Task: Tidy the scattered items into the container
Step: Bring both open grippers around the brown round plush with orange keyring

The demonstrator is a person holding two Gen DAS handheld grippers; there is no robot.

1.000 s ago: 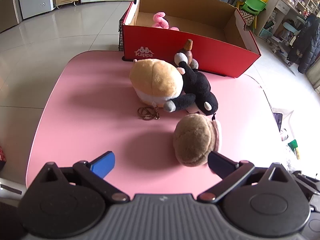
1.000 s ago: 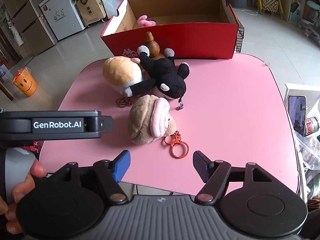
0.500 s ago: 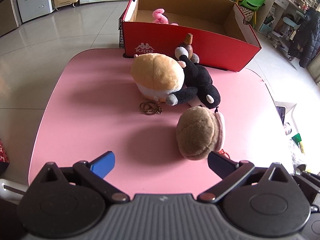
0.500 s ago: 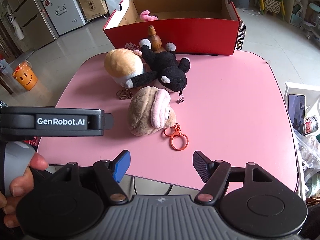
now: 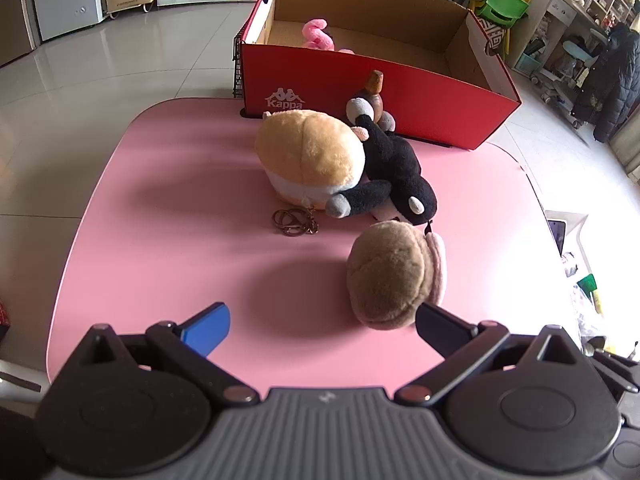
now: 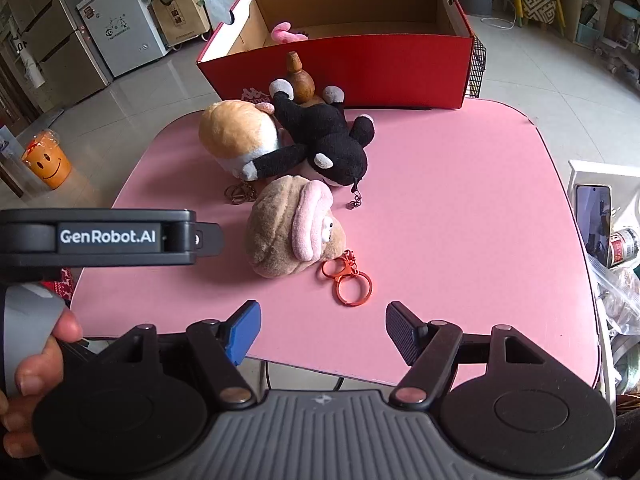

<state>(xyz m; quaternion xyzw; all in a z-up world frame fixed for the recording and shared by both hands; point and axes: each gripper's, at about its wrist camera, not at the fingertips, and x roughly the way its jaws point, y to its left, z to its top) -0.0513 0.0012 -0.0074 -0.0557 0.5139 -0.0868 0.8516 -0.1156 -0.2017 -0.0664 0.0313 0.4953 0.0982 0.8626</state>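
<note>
- Here we are over the pink table (image 5: 168, 208), with both sets of tongs hanging above its near edge and tipped down toward the toys.
- The left gripper (image 5: 322, 326) has its jaws spread wide, with nothing between them. Its right finger sits just beside the brown snail toy (image 5: 386, 274); whether it touches the plush I cannot tell.
- The right gripper (image 6: 322, 330) is open too, and bare pink table shows in the gap. The orange key ring (image 6: 348, 278) lies just ahead of it.
- From the right wrist view, that ring is clipped to the snail toy, which has a pink spiral face with googly eyes.
- Behind the snail lies a black plush (image 6: 324, 140), sprawled flat with grey paws out and one arm across the tan round plush (image 6: 236, 136) next to it.
- A bronze key ring (image 5: 294, 222) rests on the table in front of the tan plush.
- A small wooden bottle-shaped piece (image 6: 300, 78) stands upright between the black plush and the box wall.
- The red cardboard box (image 5: 400, 100) sits at the far edge of the table, open on top.
- Already inside the box is a pink toy (image 5: 318, 36), at the left end.
- A hand (image 6: 32, 364) grips the left tool's grey handle at the lower left of the right wrist view.
- A phone (image 6: 594, 216) lies off the table's right side.
</note>
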